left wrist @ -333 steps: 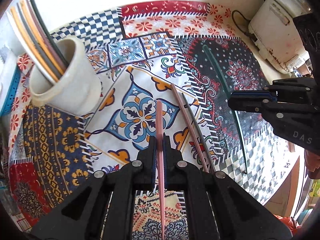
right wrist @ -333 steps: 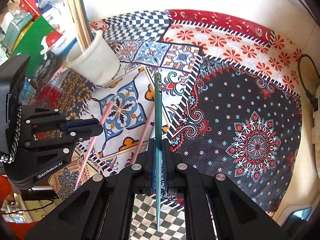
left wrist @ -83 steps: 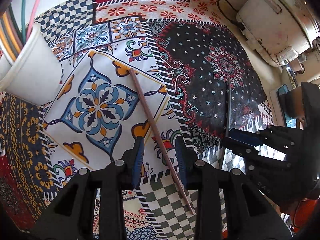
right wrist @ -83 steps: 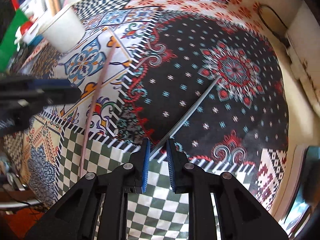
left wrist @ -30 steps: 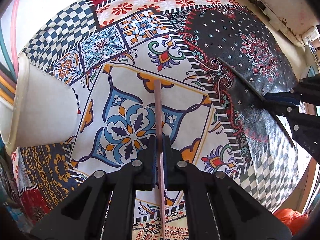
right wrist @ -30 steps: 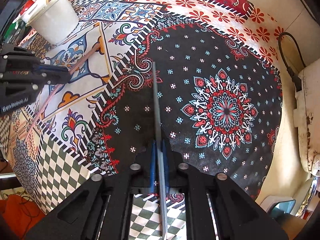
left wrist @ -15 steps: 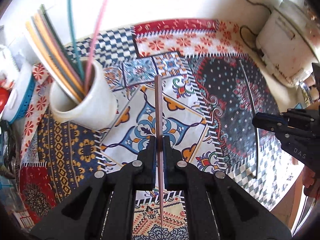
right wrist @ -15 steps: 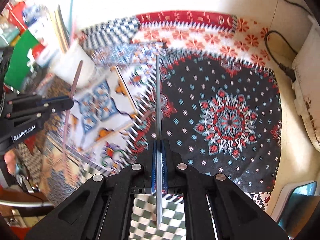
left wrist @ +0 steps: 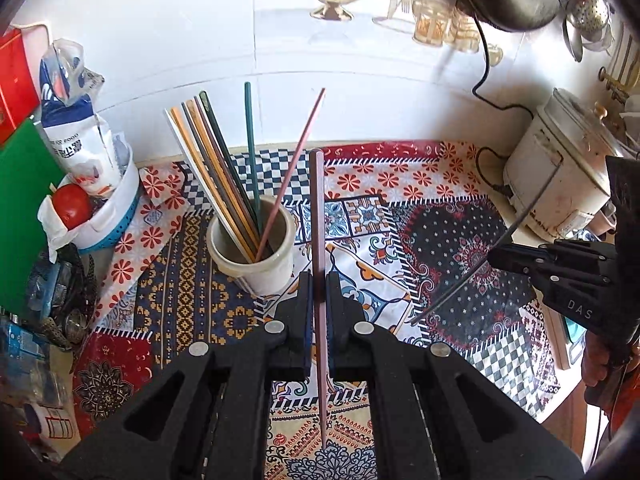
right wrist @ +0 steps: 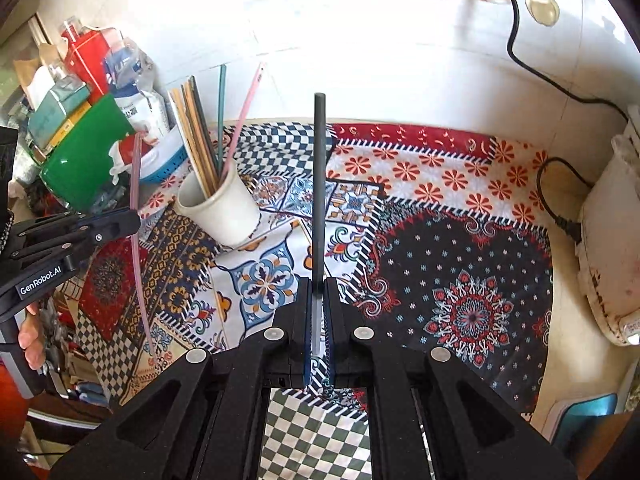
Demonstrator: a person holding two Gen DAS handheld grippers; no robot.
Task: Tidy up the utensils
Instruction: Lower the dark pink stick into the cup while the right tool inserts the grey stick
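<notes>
The left claw (left wrist: 316,300) is clamped tight on a dusty-pink chopstick (left wrist: 317,216), gripping it partway along its length, so that the stick runs straight out toward twelve o'clock in the left wrist view and its other end trails back toward six o'clock over the black fingers (left wrist: 298,312). The right claw (right wrist: 318,308) is pinched just as tightly on a dark grey chopstick (right wrist: 319,184), which likewise points to twelve o'clock in the right wrist view. Both sticks are lifted clear of the bench (left wrist: 460,240), which is covered by a patchwork-print cloth (right wrist: 440,184) of florals, checks and medallions.

A cream ceramic cup (left wrist: 252,256) stands upright on the cloth, at about eleven o'clock from the left claw and at ten o'clock from the right one. It already holds a fan of chopsticks (left wrist: 212,160) in white, orange, brown and dark tones leaning to its left, plus a teal chopstick (left wrist: 250,140) nearly upright and a light pink chopstick (left wrist: 294,160) leaning to its right.

In the left wrist view the right claw shows at three o'clock with its grey stick slanting across the dark medallion patch. A white rice cooker (left wrist: 560,184) sits at two o'clock by the tiled wall (left wrist: 200,20). At nine o'clock, a white basket (left wrist: 108,216) holds a bag and a red tomato (left wrist: 72,205), beside a green board (left wrist: 24,208).
</notes>
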